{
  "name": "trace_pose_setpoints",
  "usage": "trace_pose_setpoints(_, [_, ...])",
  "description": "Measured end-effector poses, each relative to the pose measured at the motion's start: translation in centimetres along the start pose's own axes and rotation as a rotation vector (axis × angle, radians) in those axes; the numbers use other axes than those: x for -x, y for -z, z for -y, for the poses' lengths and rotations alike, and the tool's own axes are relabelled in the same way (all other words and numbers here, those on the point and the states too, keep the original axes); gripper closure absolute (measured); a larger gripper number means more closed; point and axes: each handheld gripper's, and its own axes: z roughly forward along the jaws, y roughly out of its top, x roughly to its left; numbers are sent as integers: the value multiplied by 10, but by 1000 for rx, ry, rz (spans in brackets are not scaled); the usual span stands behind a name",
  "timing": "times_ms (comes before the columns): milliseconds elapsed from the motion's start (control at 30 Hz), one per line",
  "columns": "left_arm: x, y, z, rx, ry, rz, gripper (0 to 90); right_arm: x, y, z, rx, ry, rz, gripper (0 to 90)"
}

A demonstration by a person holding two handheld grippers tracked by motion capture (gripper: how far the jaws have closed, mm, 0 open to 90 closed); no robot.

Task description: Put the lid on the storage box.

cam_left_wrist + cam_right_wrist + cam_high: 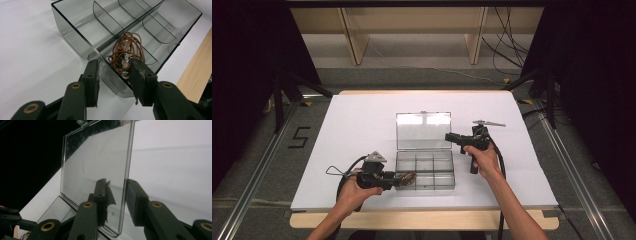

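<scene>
The brown cord necklace (126, 51) sat bunched in the near-left compartment of the clear organizer box (424, 170), at the box's 7 o'clock corner, on the white desk (362, 130). Judged progress: necklace was in or nearly in; release, retract and lid closing were left.

Left gripper (113, 75) was half spread, straddling the box's near wall, one pad outside and one inside against the cord and beads. Whether it pinched the cord could not be told.

Right gripper (117, 195) sat at the box's 2 o'clock, jaws spread either side of the upright lid (97, 167), its free edge between them; contact was not visible.

High view gave the layout: both hands, lid standing open, other compartments apparently empty. Left gripper view gave cord detail and dividers. Right gripper view showed the lid edge-on between the pads.
</scene>
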Motion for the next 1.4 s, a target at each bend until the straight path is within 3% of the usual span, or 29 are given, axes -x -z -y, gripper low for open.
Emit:
trace_pose_setpoints(67, [0, 0, 0, 3, -2, -2, 593, 1, 1, -2, 5, 28, -5, 724])
trace_pose_setpoints(100, [0, 0, 0, 1, -1, -2, 593, -1, 2, -2, 5, 14, 1, 724])
trace_pose_setpoints(133, [0, 0, 0, 1, 0, -3, 592, 1, 2, -4, 17, 46, 3, 724])
trace_pose_setpoints(200, [0, 1, 0, -6, -11, -3, 592, -4, 5, -5, 22, 31, -3, 731])
trace_pose_setpoints(233, [0, 1, 0, -4, -12, -3, 593, -3, 6, -7, 28, 62, -3, 731])
trace_pose_setpoints(333, [0, 1, 0, -4, -12, -3, 593, -9, 9, -8, 18, 34, -6, 738])
trace_pose_setpoints(367, [0, 1, 0, -2, -11, -8, 593, -7, 8, -9, 33, 71, -6, 742])
trace_pose_setpoints(633, [0, 1, 0, -4, -16, -4, 594, -13, 15, -15, 79, 88, -56, 756])
trace_pose_setpoints(700, [0, 1, 0, -4, -15, -4, 594, -14, 17, -16, 93, 112, -52, 757])
trace_pose_setpoints(767, [0, 1, 0, -2, -10, -4, 594, -20, 21, -15, 80, 89, -63, 755])
trace_pose_setpoints(833, [0, 0, 0, 6, -7, -5, 594, -20, 22, -16, 84, 121, -53, 754])
trace_pose_setpoints(900, [0, 1, 0, -2, -13, 0, 595, -21, 23, -16, 92, 127, -55, 754])
trace_pose_setpoints(933, [0, 1, 0, 11, -2, 0, 597, -23, 24, -16, 91, 106, -66, 754])
trace_pose_setpoints(967, [-1, 2, 0, 3, -23, 2, 599, -22, 25, -16, 95, 124, -65, 752])
trace_pose_setpoints(1067, [-2, 4, 0, 10, -18, -1, 594, -24, 27, -16, 98, 138, -68, 749])
trace_pose_setpoints(1133, [-2, 4, 0, 18, -1, 3, 575, -27, 28, -16, 93, 114, -68, 748])
trace_pose_setpoints(1167, [-4, 6, 0, 15, -8, -2, 569, -25, 29, -16, 98, 150, -63, 748])
trace_pose_setpoints(1333, [-3, 11, 0, 52, 24, 1, 553, -31, 33, -16, 98, 171, -63, 741])
trace_pose_setpoints(1367, [-4, 13, 0, 33, 2, -4, 548, -32, 34, -16, 99, 175, -57, 740])
trace_pose_setpoints(1400, [-5, 14, 0, 40, 5, -1, 547, -32, 35, -16, 100, 181, -65, 740])
